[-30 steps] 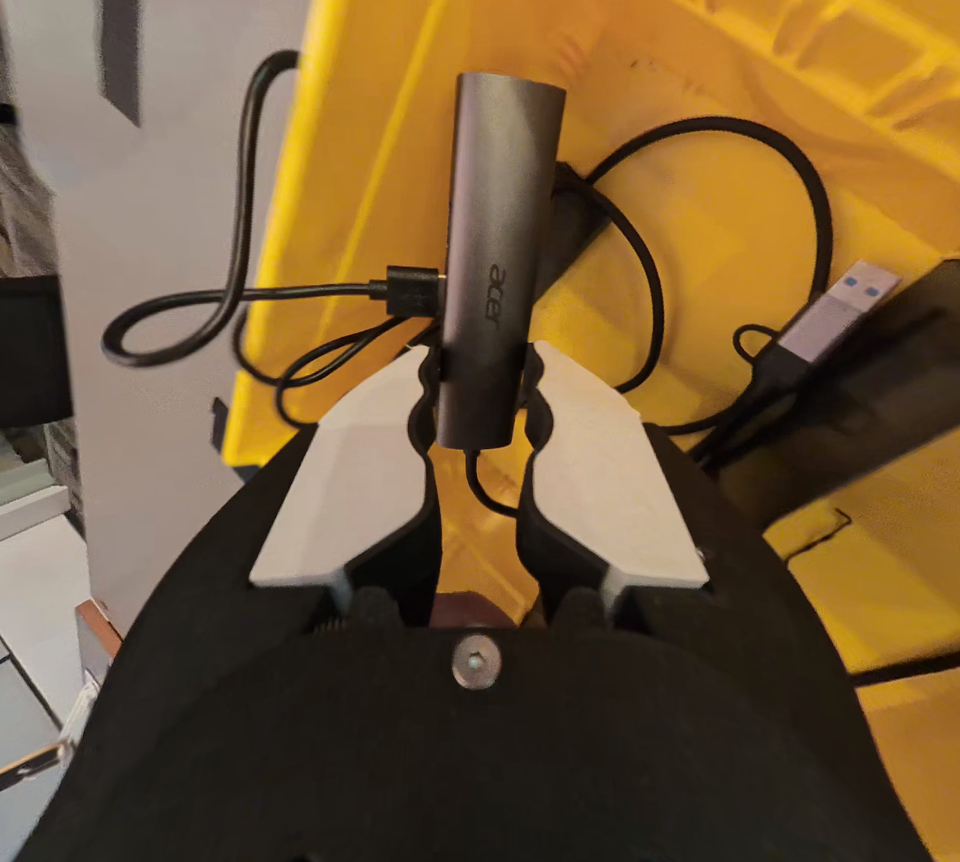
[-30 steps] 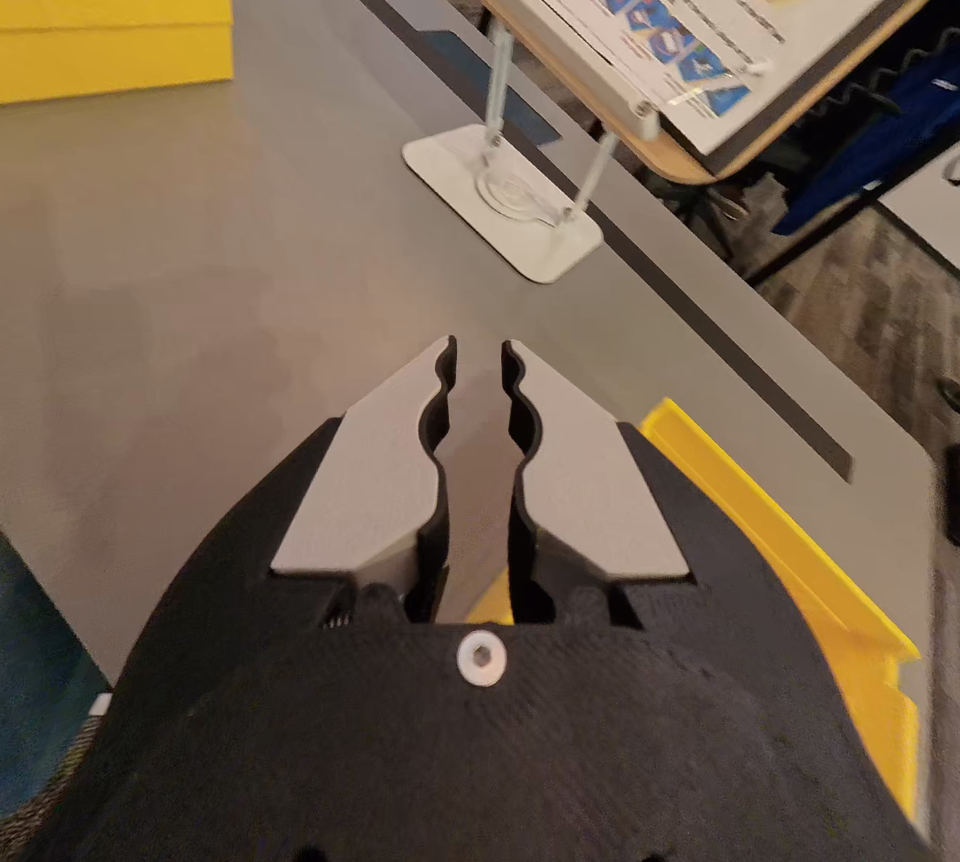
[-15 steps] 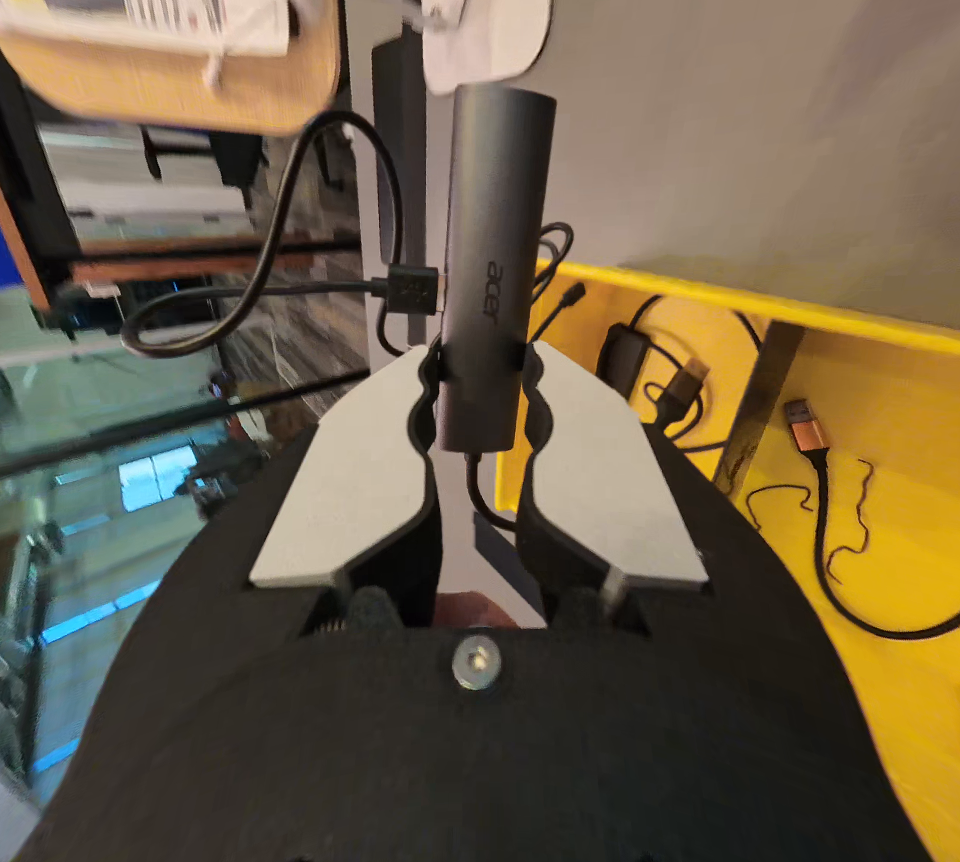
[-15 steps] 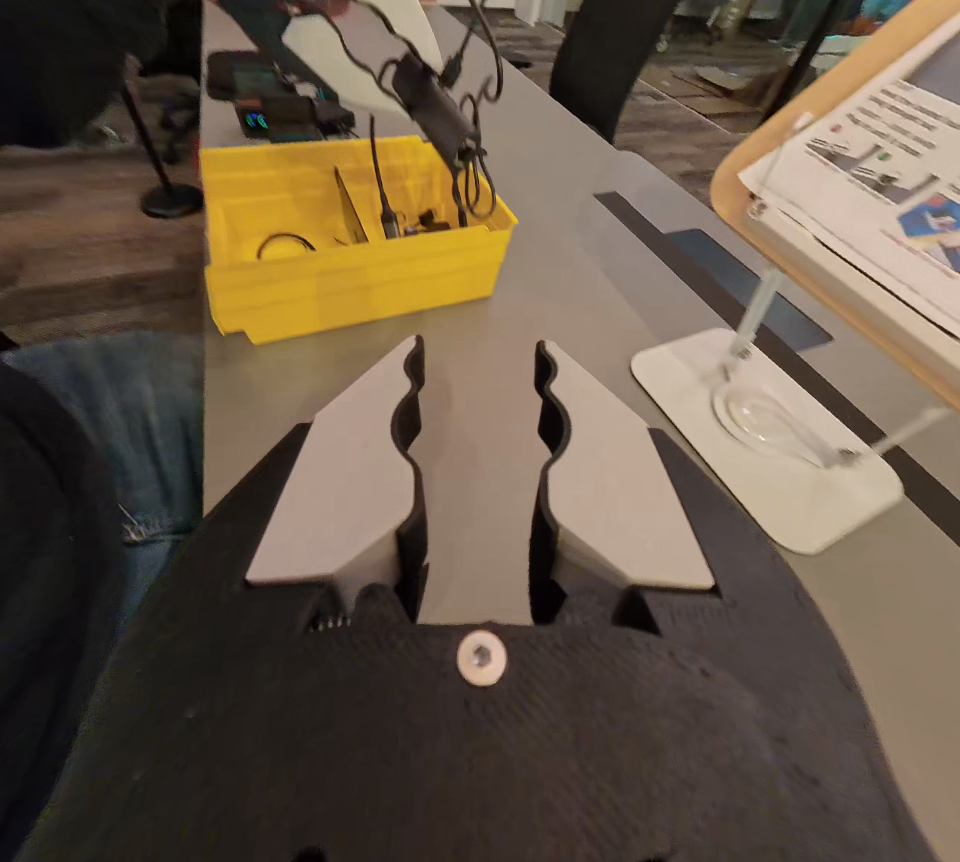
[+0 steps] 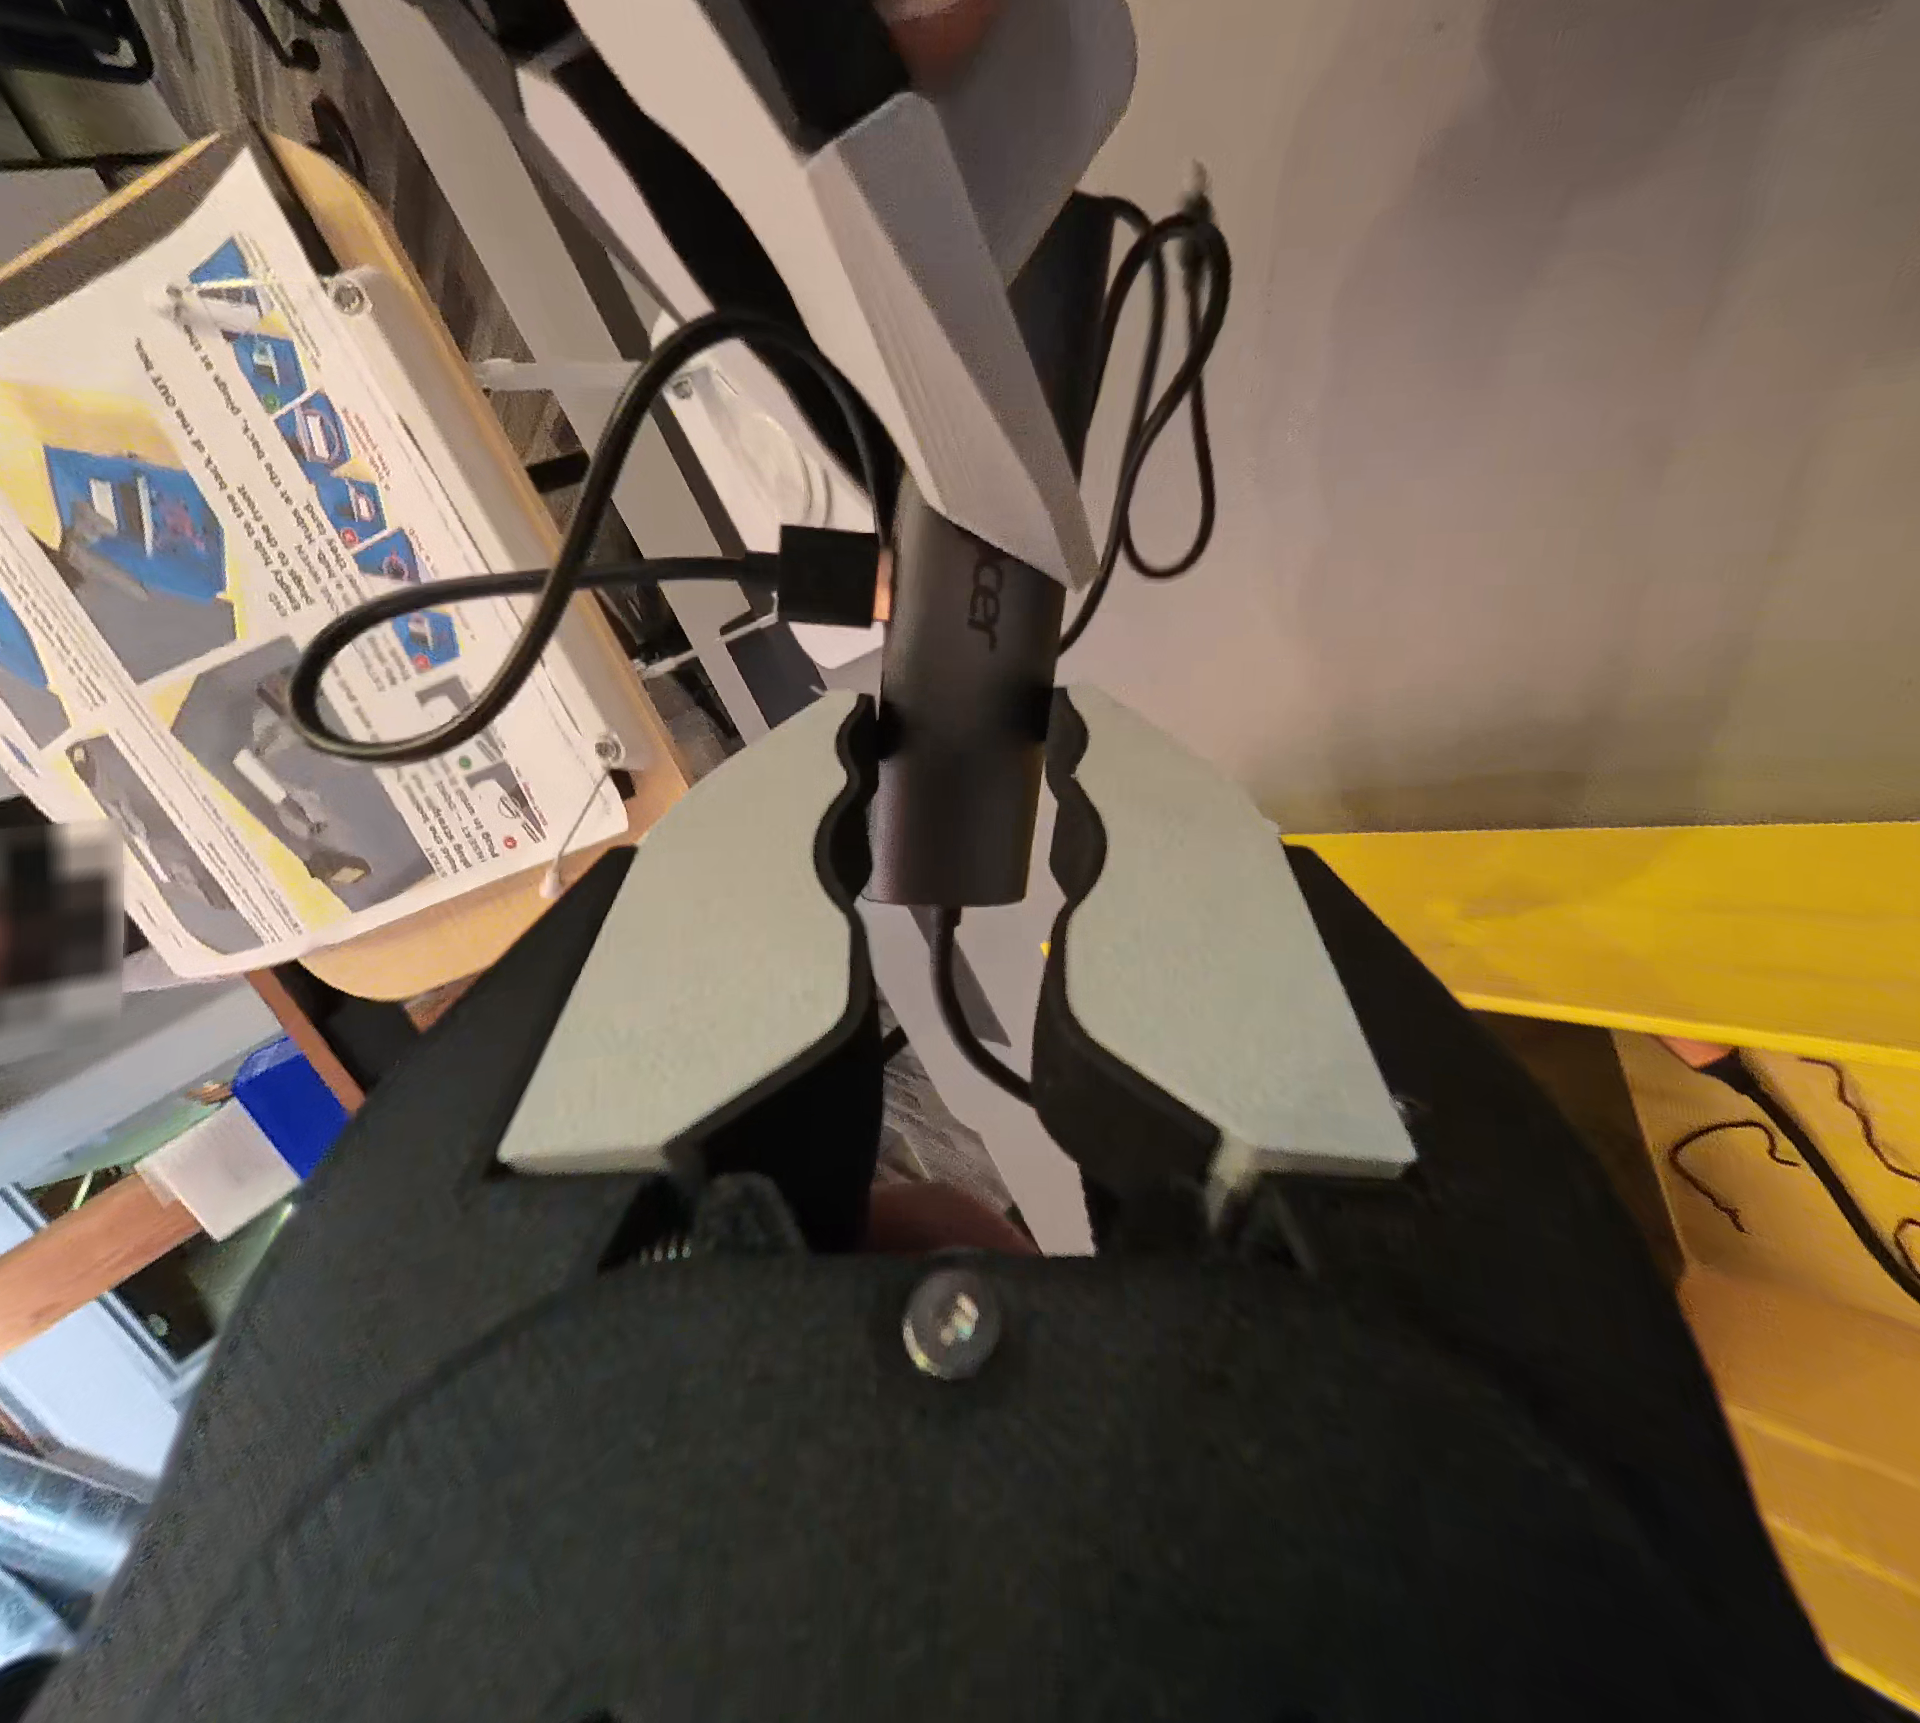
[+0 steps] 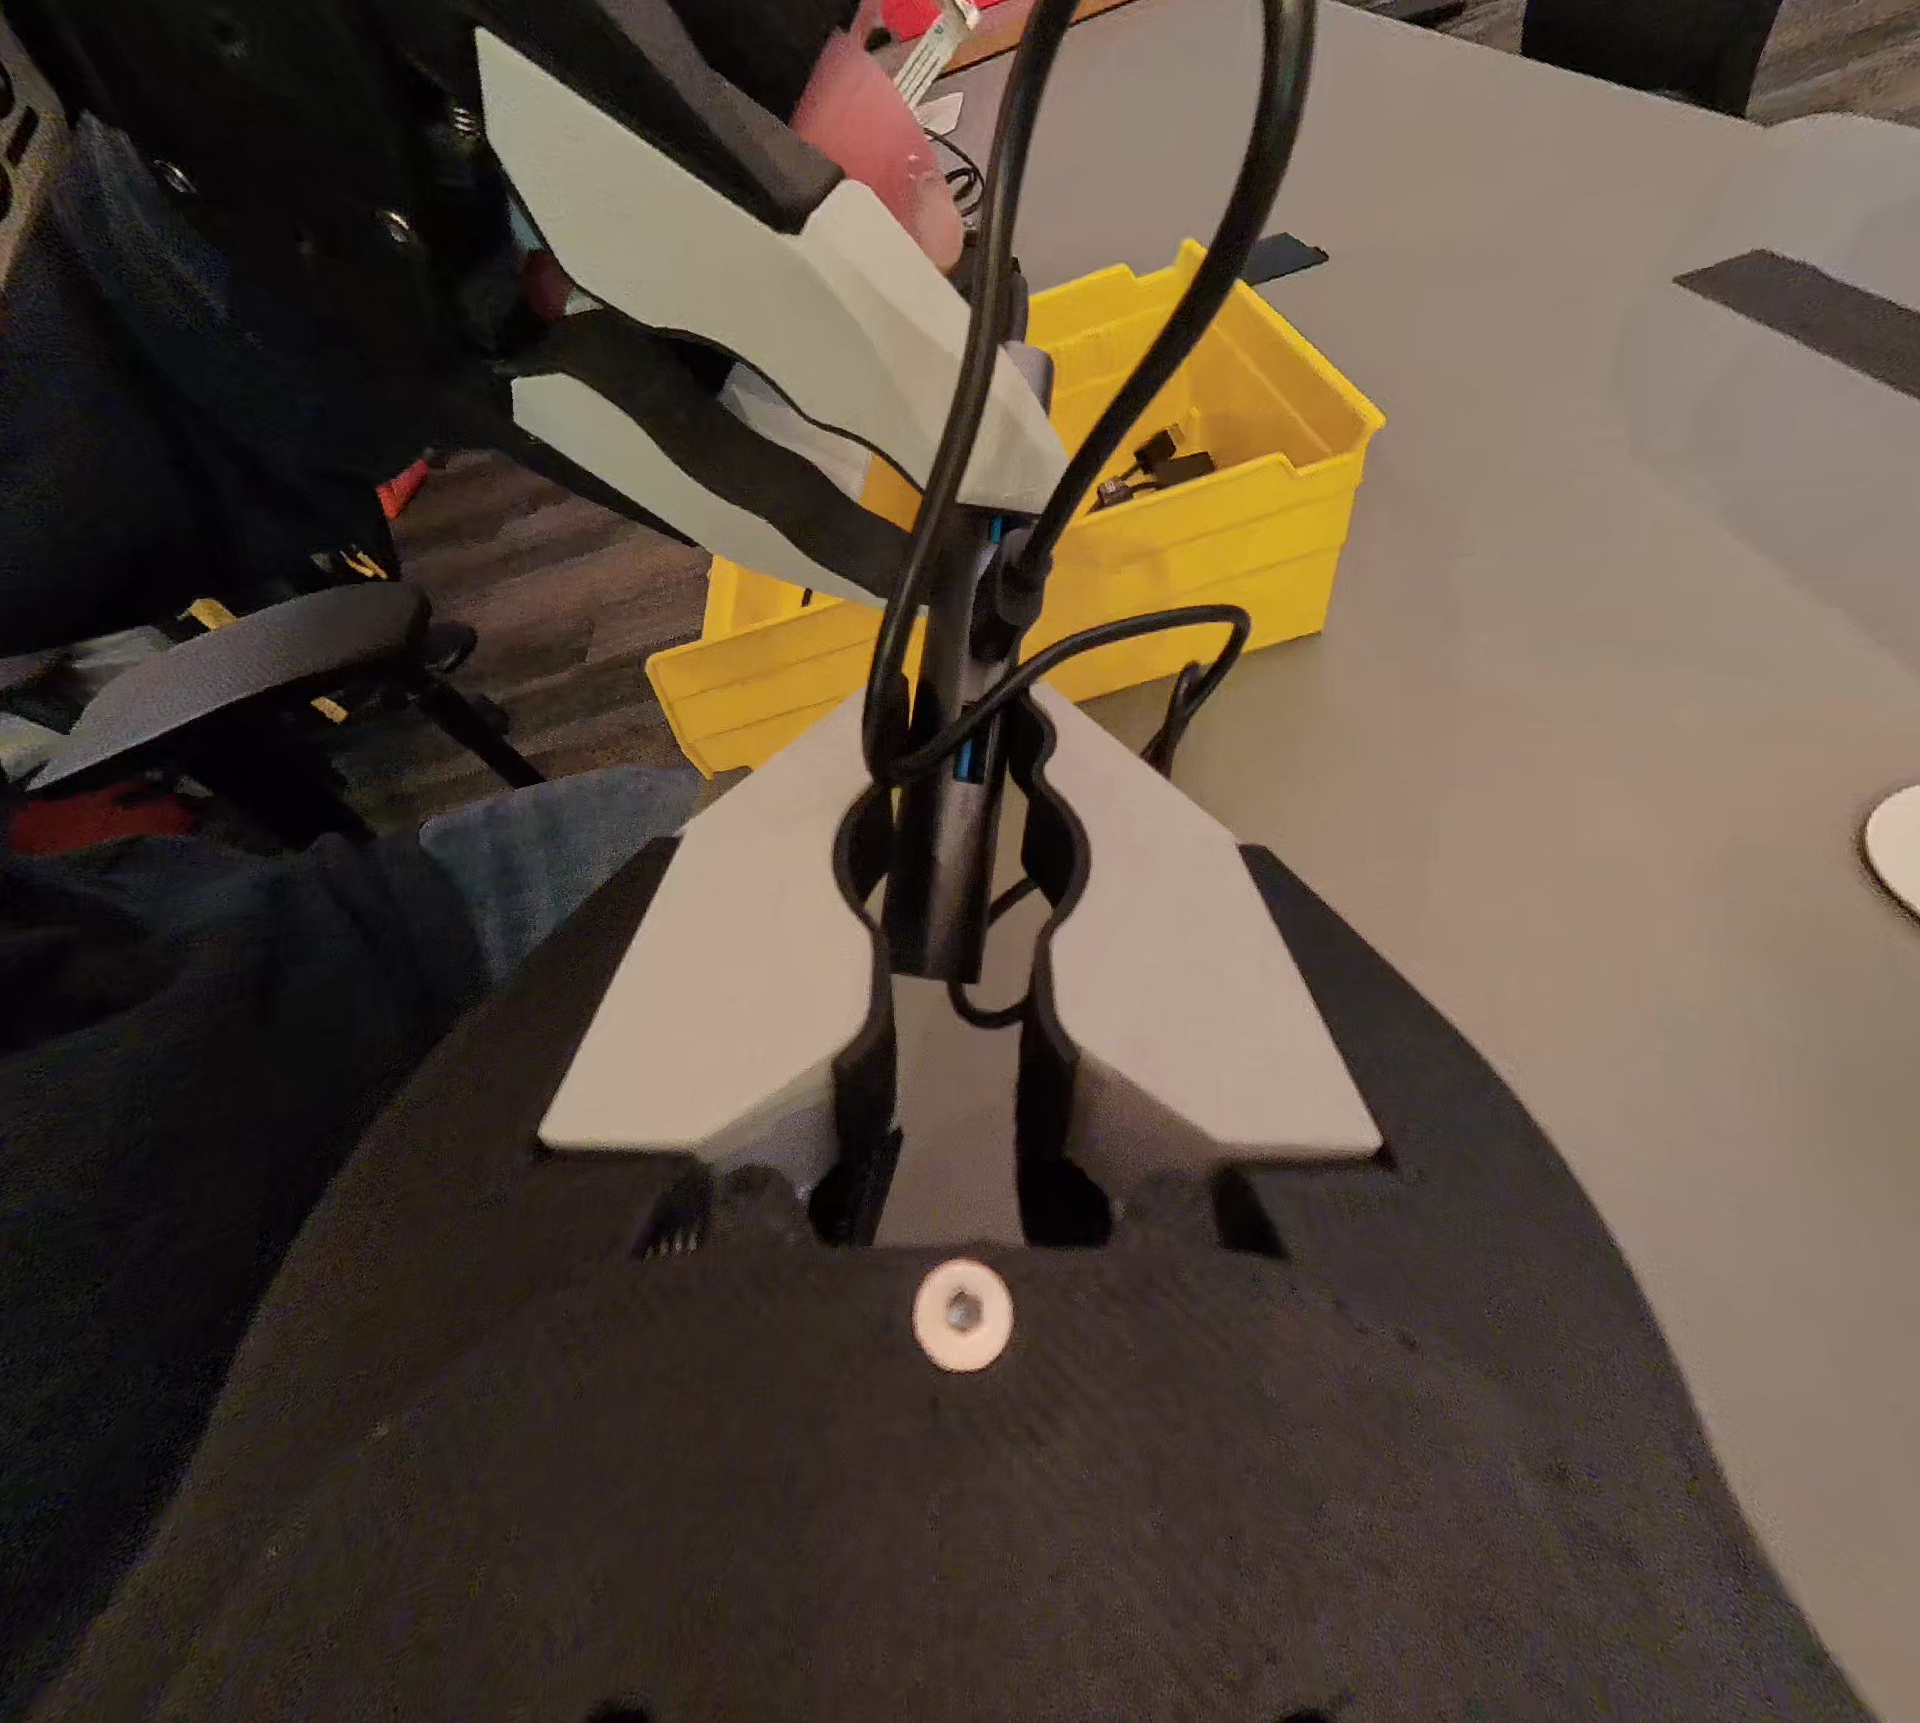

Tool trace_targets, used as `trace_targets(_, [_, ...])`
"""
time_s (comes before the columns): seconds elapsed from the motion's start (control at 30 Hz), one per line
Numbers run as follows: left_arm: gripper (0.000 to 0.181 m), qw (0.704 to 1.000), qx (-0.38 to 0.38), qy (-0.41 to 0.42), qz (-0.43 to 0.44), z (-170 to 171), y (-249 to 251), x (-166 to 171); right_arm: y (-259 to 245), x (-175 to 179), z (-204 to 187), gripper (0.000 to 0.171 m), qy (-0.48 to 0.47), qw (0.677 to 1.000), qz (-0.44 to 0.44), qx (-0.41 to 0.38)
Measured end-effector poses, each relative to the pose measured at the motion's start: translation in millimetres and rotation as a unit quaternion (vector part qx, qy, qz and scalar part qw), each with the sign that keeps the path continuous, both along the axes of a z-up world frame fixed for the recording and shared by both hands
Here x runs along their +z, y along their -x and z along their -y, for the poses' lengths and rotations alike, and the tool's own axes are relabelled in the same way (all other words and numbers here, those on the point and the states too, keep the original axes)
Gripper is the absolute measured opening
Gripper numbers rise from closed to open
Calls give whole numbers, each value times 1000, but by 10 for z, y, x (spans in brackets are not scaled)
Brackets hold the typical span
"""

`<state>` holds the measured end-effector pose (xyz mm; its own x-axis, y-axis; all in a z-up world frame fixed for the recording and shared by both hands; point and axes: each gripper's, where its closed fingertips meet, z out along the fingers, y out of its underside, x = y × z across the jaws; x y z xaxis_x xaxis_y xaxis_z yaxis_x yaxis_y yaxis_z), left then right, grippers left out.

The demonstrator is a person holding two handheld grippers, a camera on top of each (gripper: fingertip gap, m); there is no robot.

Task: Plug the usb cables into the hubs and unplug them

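My left gripper (image 5: 956, 702) is shut on the near end of a dark grey USB hub (image 5: 966, 634) and holds it in the air. A black USB cable (image 5: 582, 530) is plugged into the hub's left side by a black plug (image 5: 826, 587) and hangs in a loop. The right gripper's fingers (image 5: 935, 343) reach in from above over the hub's far end. In the right wrist view my right gripper (image 6: 951, 707) is open, its jaws on either side of the hub (image 6: 940, 852) with gaps showing. The left gripper (image 6: 790, 385) holds the hub's other end there.
A yellow bin (image 6: 1195, 551) with more cables stands on the grey table (image 6: 1558, 634); its rim also shows in the left wrist view (image 5: 1610, 925). A document stand with printed sheets (image 5: 260, 530) is to the left. A person's leg (image 6: 540, 852) is at the table edge. My two grippers' fingertips are within a few centimetres of each other.
My left gripper lifted the hub with its cable out of the yellow bin and swung it over the table. My right gripper opened wider and moved in around the hub's free end.
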<state>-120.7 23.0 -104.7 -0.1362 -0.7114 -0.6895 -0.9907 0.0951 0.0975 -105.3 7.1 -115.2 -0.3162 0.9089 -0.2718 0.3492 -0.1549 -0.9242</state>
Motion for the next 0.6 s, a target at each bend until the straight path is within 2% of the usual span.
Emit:
trace_targets(0.13, [32,999,11,-21,44,-138,-70,1,-69,17,-142,14,41,998,-18,-34])
trace_targets(0.17, [39,997,21,-37,61,-188,-80,37,-92,32,-184,14,59,997,-25,-43])
trace_targets(0.27, [85,987,82,-75,112,-308,-32,157,-184,46,-325,14,106,990,-48,-75])
trace_targets(0.4, [109,968,133,-97,188,-323,-78,207,-351,164,-525,14,175,971,-112,-119])
trace_targets(0.6, [128,925,174,-83,326,-373,-562,13,-571,312,-660,14,251,936,-188,-159])
